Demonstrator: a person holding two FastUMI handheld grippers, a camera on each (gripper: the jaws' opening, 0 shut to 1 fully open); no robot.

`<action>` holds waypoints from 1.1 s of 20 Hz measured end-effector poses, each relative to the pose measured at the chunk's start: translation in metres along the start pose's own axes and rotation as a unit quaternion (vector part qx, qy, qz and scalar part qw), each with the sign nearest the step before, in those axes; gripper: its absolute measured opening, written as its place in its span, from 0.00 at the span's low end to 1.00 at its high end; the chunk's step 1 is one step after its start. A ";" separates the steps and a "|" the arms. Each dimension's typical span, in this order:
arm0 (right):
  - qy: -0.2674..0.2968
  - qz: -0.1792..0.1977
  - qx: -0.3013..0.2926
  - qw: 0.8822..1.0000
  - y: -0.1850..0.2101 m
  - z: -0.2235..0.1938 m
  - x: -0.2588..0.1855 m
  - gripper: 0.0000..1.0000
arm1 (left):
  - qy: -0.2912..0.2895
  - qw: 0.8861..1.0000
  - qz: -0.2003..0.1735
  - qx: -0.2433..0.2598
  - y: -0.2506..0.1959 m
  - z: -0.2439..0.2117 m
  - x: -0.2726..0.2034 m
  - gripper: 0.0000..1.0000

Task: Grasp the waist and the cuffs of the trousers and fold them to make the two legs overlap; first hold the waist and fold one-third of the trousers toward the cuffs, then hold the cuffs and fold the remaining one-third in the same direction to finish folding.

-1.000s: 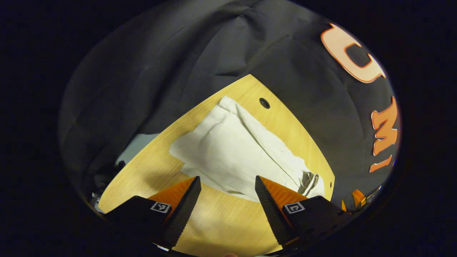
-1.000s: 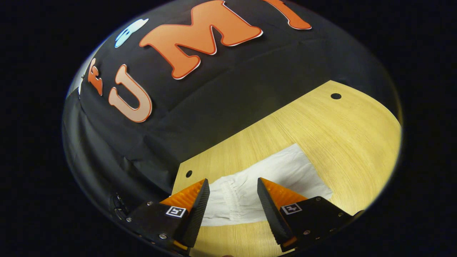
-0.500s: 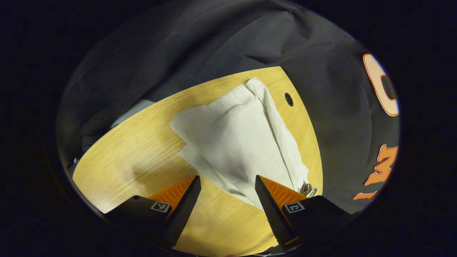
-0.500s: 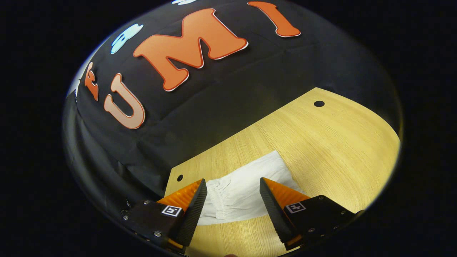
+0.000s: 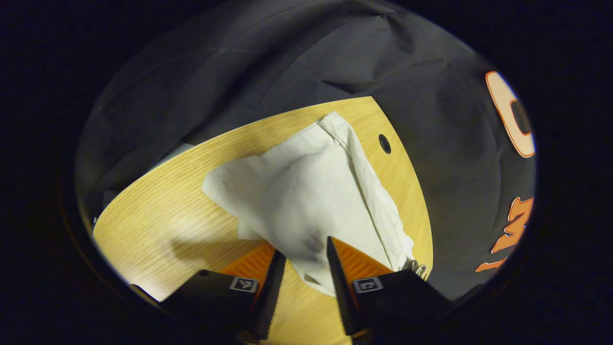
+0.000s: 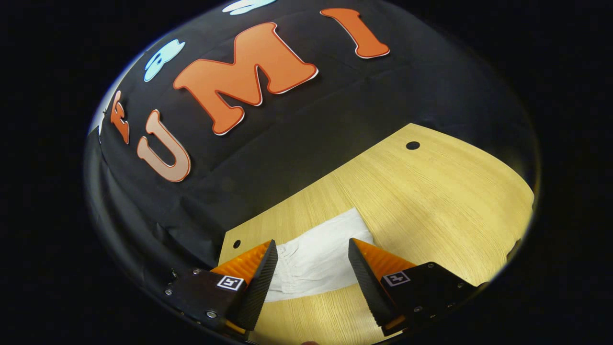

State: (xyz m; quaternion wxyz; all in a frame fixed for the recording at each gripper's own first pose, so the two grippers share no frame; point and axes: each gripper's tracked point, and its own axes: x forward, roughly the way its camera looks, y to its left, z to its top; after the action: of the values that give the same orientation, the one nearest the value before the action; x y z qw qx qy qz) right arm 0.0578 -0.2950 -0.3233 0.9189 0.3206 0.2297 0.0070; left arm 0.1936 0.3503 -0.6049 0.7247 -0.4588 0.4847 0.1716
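White trousers (image 5: 306,191) lie folded lengthwise on the wooden table (image 5: 158,225), with the waist drawstring (image 5: 419,268) at the right end. My left gripper (image 5: 305,251) is down at the cloth's near edge. Its jaws have narrowed and the fabric runs between them, but a gap still shows. In the right gripper view the gathered waist part of the trousers (image 6: 321,254) lies between the wide-open fingers of my right gripper (image 6: 312,244), which hovers above it without touching.
The table (image 6: 431,191) has small round holes near its far edge (image 5: 384,143) (image 6: 412,145) (image 6: 236,244). Black booth cloth hangs right behind the table. Bare wood stretches to the right of the trousers in the right gripper view.
My left gripper moved forward onto the near edge of the trousers and its jaws narrowed around the cloth. The right gripper drifted slightly, still open.
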 end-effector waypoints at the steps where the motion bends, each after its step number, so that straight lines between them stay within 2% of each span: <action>1: -0.002 -0.003 0.003 1.000 -0.003 0.000 -0.003 0.90 | -0.003 1.000 0.004 -0.007 0.002 0.000 0.000 0.39; 2: -0.004 -0.003 0.002 1.000 -0.006 0.001 -0.006 0.90 | -0.003 1.000 0.003 -0.014 -0.001 -0.003 -0.001 0.17; 4: -0.005 -0.008 -0.001 1.000 -0.010 0.002 -0.009 0.90 | -0.025 0.999 -0.015 -0.014 -0.012 0.004 0.000 0.14; 7: -0.008 -0.003 -0.004 1.000 -0.011 0.006 -0.013 0.90 | -0.055 0.997 -0.047 0.021 -0.036 0.013 -0.028 0.06; 12: -0.018 0.007 -0.002 1.000 -0.017 0.021 -0.017 0.90 | -0.096 0.988 -0.086 0.082 -0.084 0.018 -0.065 0.06; 22: -0.036 0.010 0.016 0.999 -0.066 0.057 -0.032 0.90 | -0.152 0.963 -0.123 0.184 -0.179 -0.008 -0.122 0.06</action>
State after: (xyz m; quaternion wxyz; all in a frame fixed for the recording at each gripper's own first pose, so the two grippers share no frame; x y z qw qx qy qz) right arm 0.0452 -0.3860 -0.3097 0.9213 0.3374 0.1931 0.0014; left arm 0.2560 0.2745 -0.4115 0.8775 -0.3418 0.3316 0.0565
